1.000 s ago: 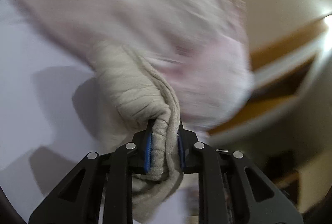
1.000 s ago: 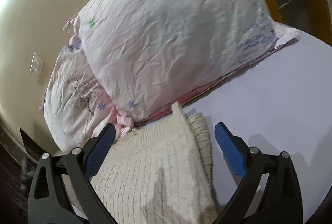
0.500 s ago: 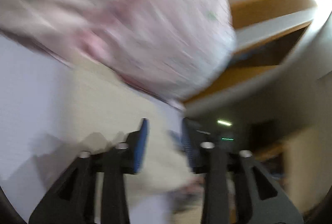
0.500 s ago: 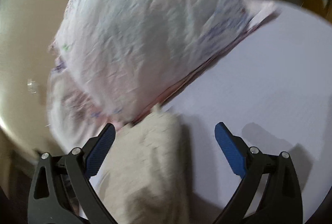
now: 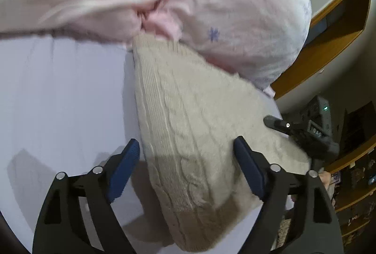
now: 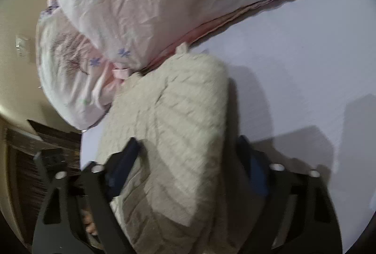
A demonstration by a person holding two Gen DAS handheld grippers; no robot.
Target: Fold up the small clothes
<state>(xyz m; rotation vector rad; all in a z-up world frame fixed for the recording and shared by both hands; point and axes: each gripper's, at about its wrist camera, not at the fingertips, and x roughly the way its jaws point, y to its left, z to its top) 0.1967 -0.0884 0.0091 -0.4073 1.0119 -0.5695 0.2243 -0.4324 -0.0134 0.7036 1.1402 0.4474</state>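
Note:
A cream cable-knit garment (image 5: 195,136) lies folded on the white bed sheet (image 5: 58,101), its far end against the pink pillows. My left gripper (image 5: 186,153) is open and empty, jaws wide apart just above the knit. In the right wrist view the same knit (image 6: 178,127) fills the lower middle. My right gripper (image 6: 190,155) is open, its jaws standing either side of the knit's near part, not pinching it. The other gripper's tip (image 5: 277,123) shows at the knit's right edge in the left wrist view.
Two pink-white floral pillows (image 5: 211,7) lie at the head of the bed, also seen in the right wrist view (image 6: 141,7). A wooden headboard (image 5: 329,42) stands behind them. Bare sheet (image 6: 293,66) spreads to the right. The bed edge and dark floor (image 6: 35,160) are at lower left.
My left gripper let go of the knit and opened wide; the garment now lies flat on the sheet. My right gripper stayed open and moved closer over the knit.

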